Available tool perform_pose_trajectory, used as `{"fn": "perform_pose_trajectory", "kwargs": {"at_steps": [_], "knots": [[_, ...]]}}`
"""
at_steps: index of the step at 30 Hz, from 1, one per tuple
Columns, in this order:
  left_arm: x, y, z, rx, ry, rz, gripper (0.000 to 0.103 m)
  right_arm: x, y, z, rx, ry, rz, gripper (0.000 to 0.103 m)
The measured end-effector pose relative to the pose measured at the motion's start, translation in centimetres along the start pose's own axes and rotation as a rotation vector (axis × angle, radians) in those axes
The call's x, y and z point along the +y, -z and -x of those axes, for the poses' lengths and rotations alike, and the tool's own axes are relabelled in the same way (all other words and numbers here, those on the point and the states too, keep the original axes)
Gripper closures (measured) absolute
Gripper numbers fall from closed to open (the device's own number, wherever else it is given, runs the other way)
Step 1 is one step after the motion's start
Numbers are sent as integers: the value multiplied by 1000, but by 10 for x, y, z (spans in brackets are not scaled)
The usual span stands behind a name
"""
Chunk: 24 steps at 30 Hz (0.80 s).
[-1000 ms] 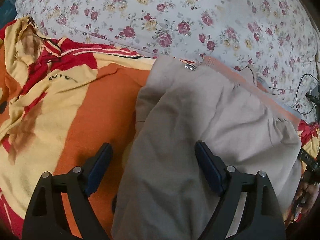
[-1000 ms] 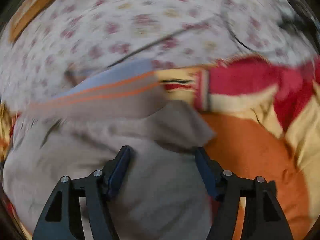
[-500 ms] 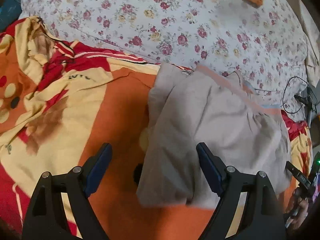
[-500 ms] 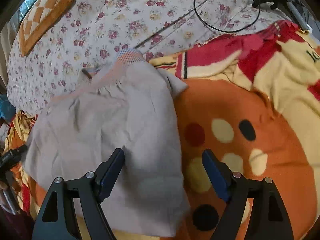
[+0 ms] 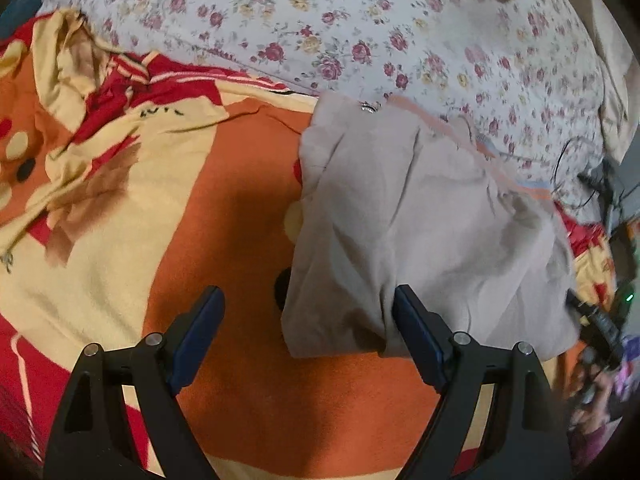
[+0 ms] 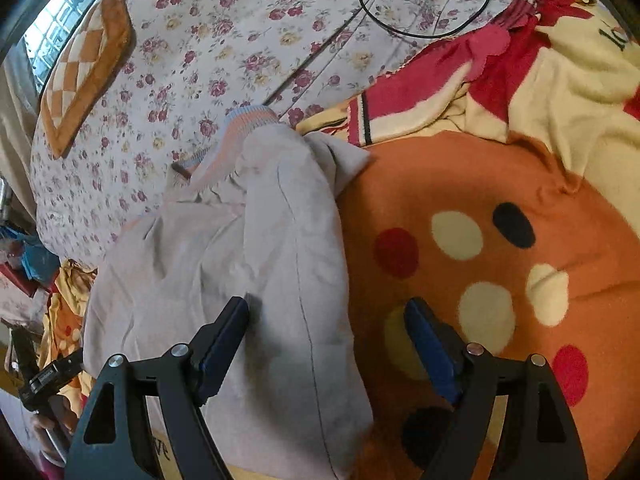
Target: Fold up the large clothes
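Beige, soft woven cloth makes up the folded garment (image 5: pixel 420 216), which has an orange-and-pale-blue ribbed band (image 6: pixel 244 120) along its far edge. It lies as a rough rectangle on the orange, red and cream fleece blanket with coloured dots (image 5: pixel 224 184), its far edge reaching onto the white bedsheet printed with small red roses (image 5: pixel 360 20).

No container appears in either view.

The left gripper (image 5: pixel 308 320) has its two blue-padded fingers spread wide and holds nothing; its right finger overlaps the garment's near edge, though contact cannot be judged. The right gripper (image 6: pixel 326 328) is likewise spread wide and empty, its left finger over the cloth and its right finger over the blanket.

Only the left wrist view shows a small metal snap (image 5: pixel 369 108) at the garment's far corner. Only the right wrist view shows the long stitched seam (image 6: pixel 304 280) down the cloth, a black looped cable (image 6: pixel 424 32) on the sheet, an orange-and-white checked cushion (image 6: pixel 84 68) and a bright window behind it.

At the left view's right rim, dark equipment with a green light is blurred and hard to identify. The garment's near end is cut off behind the right gripper's frame.
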<state>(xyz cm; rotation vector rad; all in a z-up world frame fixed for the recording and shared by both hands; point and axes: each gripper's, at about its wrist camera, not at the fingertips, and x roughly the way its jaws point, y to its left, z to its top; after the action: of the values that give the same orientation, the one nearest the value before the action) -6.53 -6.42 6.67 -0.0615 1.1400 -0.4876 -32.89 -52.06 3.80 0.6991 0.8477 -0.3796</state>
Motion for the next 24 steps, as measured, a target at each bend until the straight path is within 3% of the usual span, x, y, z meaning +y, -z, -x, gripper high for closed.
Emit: {"fn": "perform_pose_trajectory", "kwargs": {"at_steps": [5,10,17,18,19,20,21,24], "knots": [[3,1,16,-43,39,-13,17,4,0,0,-2,14,23,20],[4,9,2,27,52,-56,17,5,-1,-1,2,16,31,19],[9,10,-7,52,67,-27,17,7,-1,-1,9,26,62,22],[9,9,-6,53,69,-23,17,11,-1,1,8,46,95,41],[9,9,-5,51,72,-25,17,14,-1,6,-4,50,116,79],[7,9,-2,42,73,-31,17,17,-1,14,-25,36,129,95],[6,8,-1,35,73,-37,17,18,-1,20,-47,37,137,100],[6,7,-1,30,75,-33,17,19,0,37,-105,38,166,102]]}}
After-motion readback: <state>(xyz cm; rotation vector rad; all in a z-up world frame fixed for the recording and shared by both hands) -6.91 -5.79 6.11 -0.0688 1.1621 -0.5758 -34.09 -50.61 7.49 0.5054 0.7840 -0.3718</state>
